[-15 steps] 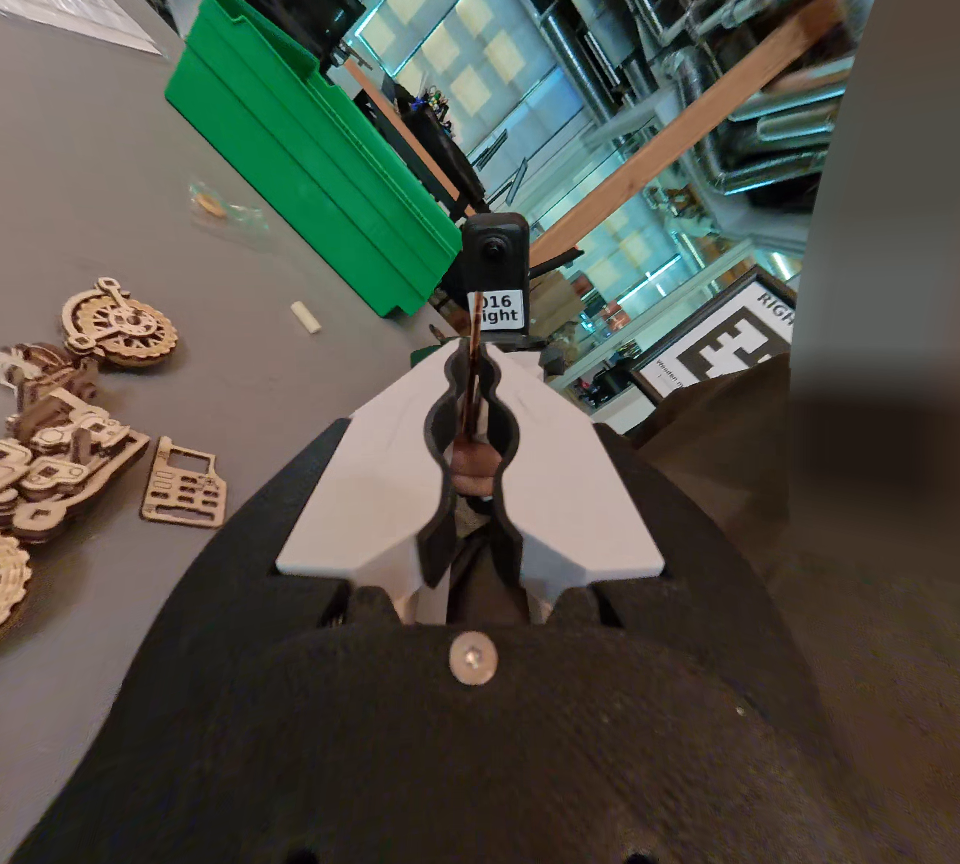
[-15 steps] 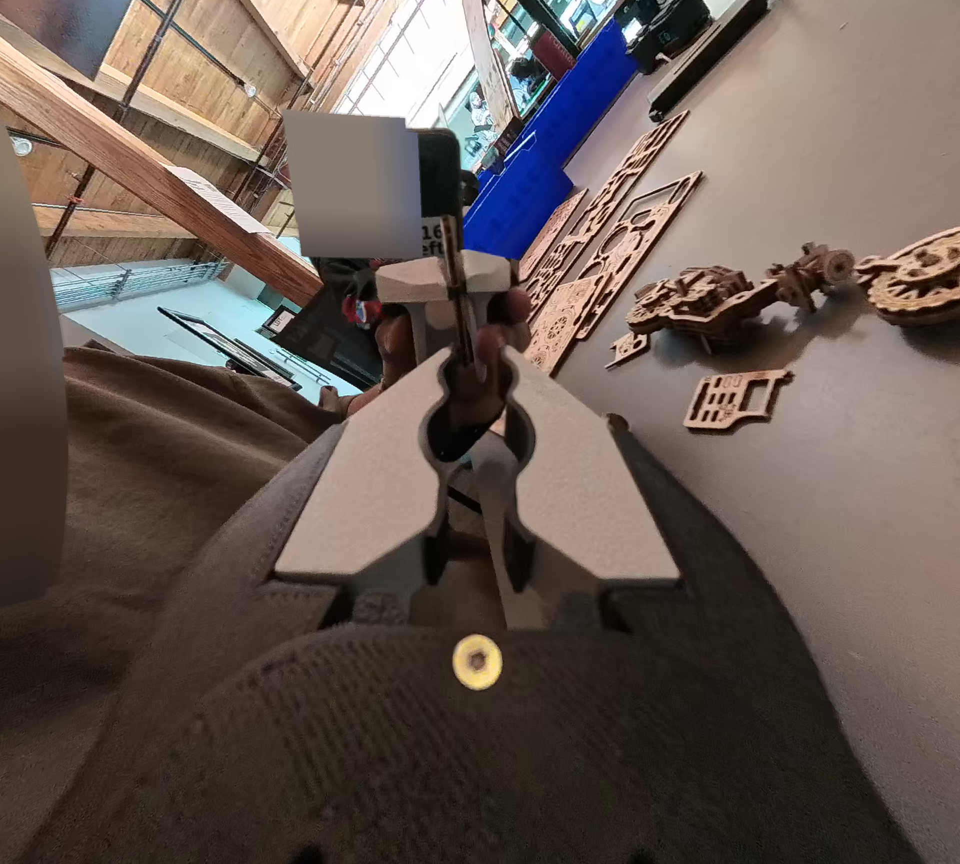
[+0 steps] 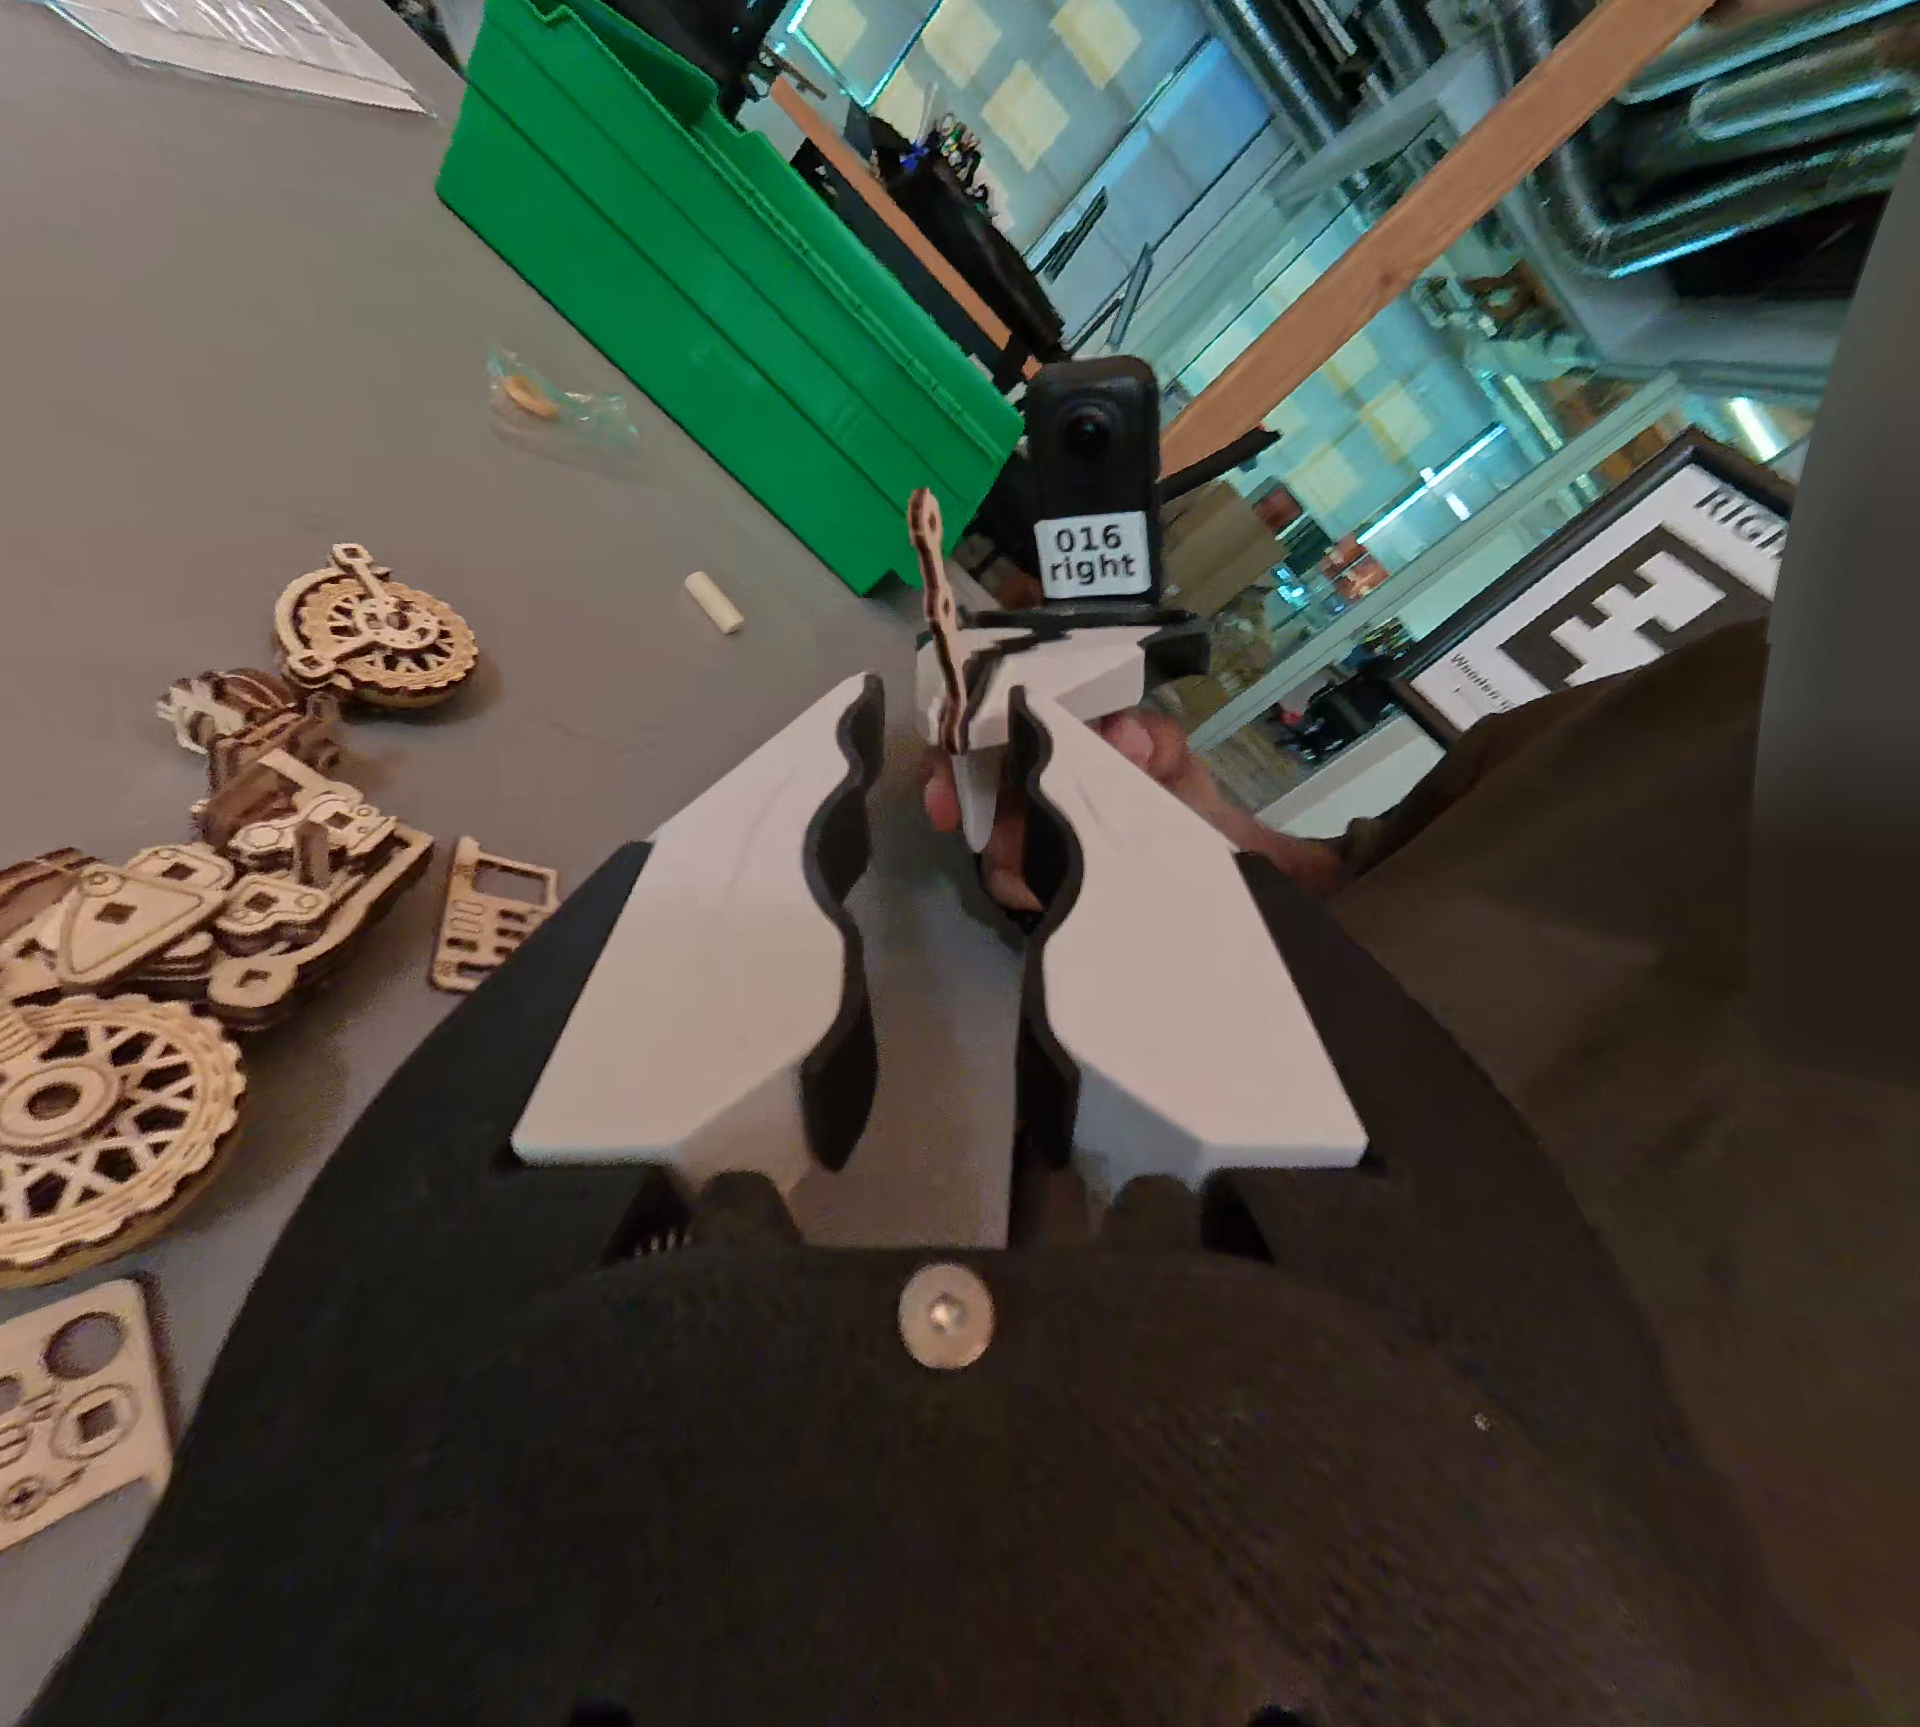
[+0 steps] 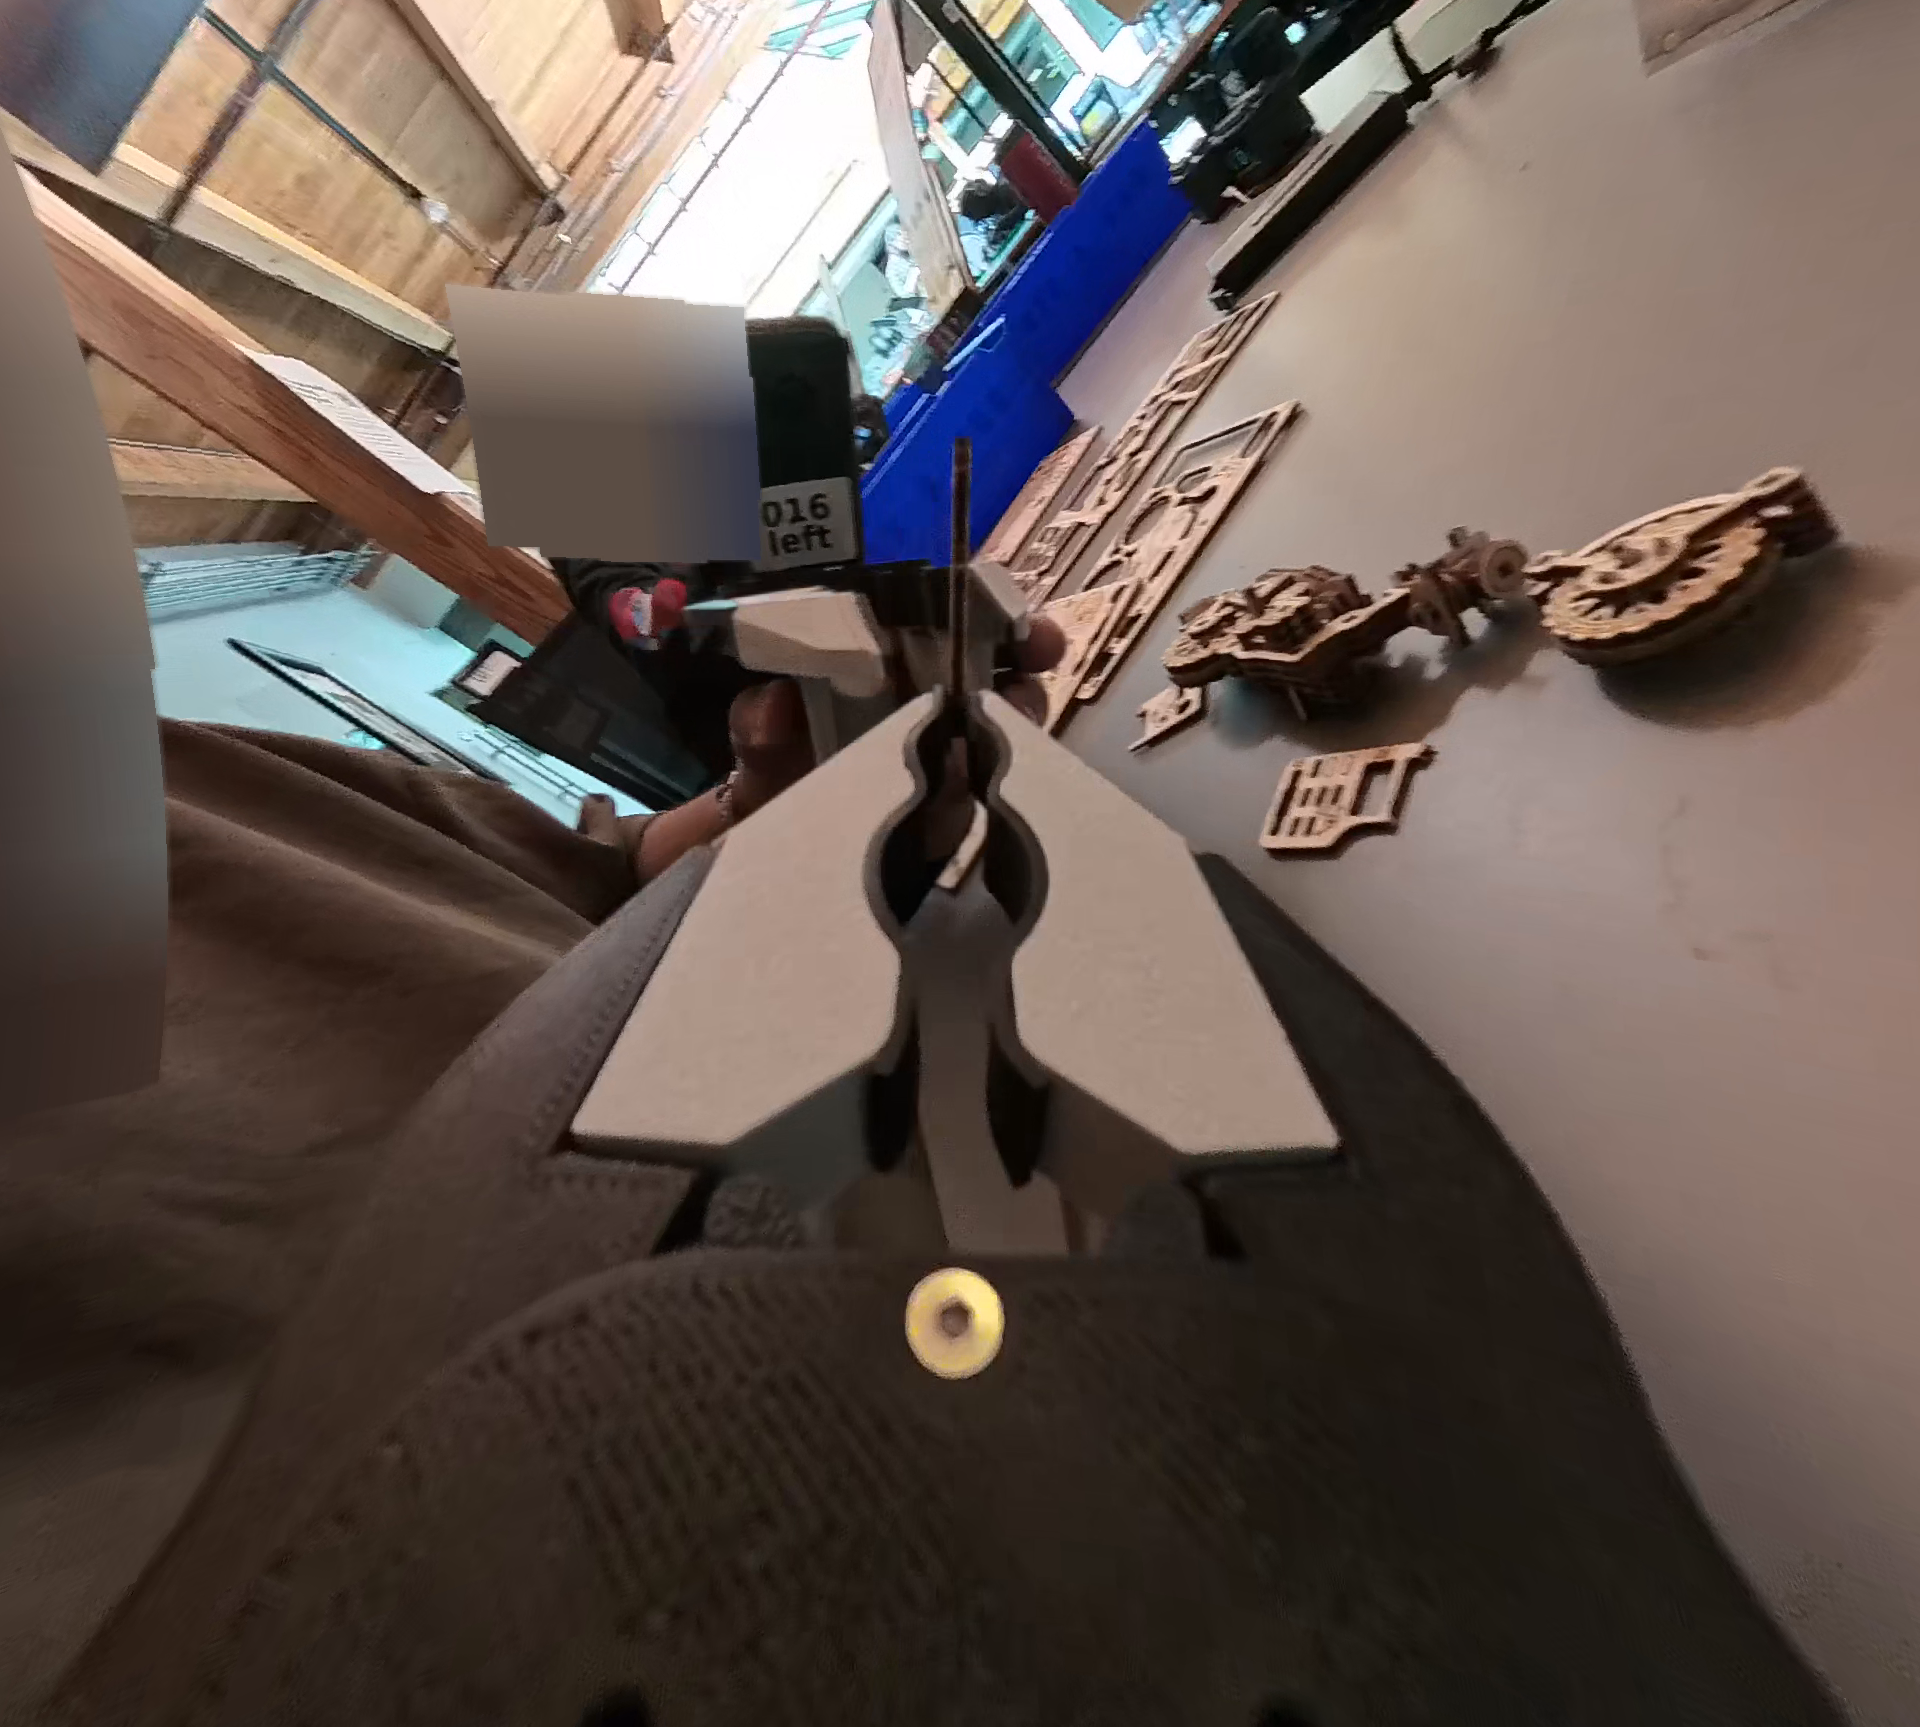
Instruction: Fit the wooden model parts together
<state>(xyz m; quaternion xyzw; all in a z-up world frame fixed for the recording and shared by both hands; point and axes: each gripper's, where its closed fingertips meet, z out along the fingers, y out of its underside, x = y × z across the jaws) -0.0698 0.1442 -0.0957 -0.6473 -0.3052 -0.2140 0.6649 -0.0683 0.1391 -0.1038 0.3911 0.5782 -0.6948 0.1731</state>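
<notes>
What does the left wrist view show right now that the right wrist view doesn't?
Only the left wrist view shows the green bin, the small white peg and the left gripper open with nothing in it. Only the right wrist view shows the blue bin and the flat wooden part sheets. Both show the thin wooden strip clamped in the right gripper, and the grid-shaped wooden piece on the table.

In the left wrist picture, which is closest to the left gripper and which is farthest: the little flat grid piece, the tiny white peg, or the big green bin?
Starting from the left gripper:
1. The flat grid piece, lying on the table just left of the gripper's finger.
2. The white peg, farther ahead and a bit left.
3. The green bin, farthest, at the table's far edge.
</notes>
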